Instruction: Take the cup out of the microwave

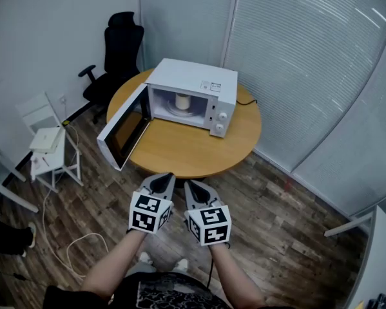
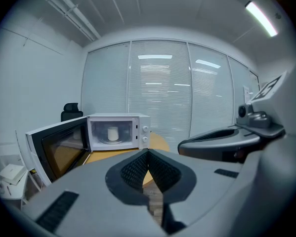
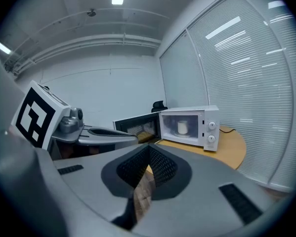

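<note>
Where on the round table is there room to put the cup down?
The widest bare patch of the table lies in front of the microwave, between its open door and the table's near edge. A narrower strip is free to the right of the microwave, by the black cable. The back is crowded: the microwave fills it.

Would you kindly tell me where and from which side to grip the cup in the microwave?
Grip the cup across its round side wall, coming through the open front of the microwave. It stands upright inside, closed in from above, and the door is swung aside.
</note>
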A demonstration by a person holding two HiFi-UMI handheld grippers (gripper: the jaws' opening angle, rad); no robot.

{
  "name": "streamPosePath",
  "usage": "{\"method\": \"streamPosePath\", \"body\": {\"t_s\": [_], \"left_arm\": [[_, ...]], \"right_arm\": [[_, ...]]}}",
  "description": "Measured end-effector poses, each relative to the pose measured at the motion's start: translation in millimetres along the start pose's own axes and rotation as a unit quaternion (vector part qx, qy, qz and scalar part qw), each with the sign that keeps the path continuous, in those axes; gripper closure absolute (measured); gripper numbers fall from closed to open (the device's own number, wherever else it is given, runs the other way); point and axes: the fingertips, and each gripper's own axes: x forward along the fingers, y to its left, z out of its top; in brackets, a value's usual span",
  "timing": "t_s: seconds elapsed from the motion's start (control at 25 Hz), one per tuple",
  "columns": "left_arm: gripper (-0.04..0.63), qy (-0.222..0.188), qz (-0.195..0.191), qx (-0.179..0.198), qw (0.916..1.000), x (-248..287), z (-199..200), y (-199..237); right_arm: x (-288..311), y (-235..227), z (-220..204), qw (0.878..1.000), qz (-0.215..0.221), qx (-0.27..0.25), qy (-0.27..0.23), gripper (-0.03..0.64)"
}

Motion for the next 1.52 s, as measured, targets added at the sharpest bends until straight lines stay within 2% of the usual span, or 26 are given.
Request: {"method": "streamPosePath", "body": {"t_s": [0.4, 1.08, 1.52], "left_arm": [[0.584, -0.003, -0.012, -0.011, 0.9999, 22.8, -0.5, 20.6], [0.584, -0.008, -0.063, -0.025, 0.9976, 123.0, 35.1, 146.3], [0.584, -0.011, -0.100, -0.040, 0.9940, 158.2, 47.1, 180.0]], "right_arm": [[31.0, -3.6, 5.9, 1.000, -0.003, -0.017, 0.009, 0.601], [186.8, -28.7, 47.8, 0.998, -0.053, -0.015, 0.033, 0.600], [240.0, -39.0, 65.2, 0.995, -0.091, -0.007, 0.043, 0.600]]}}
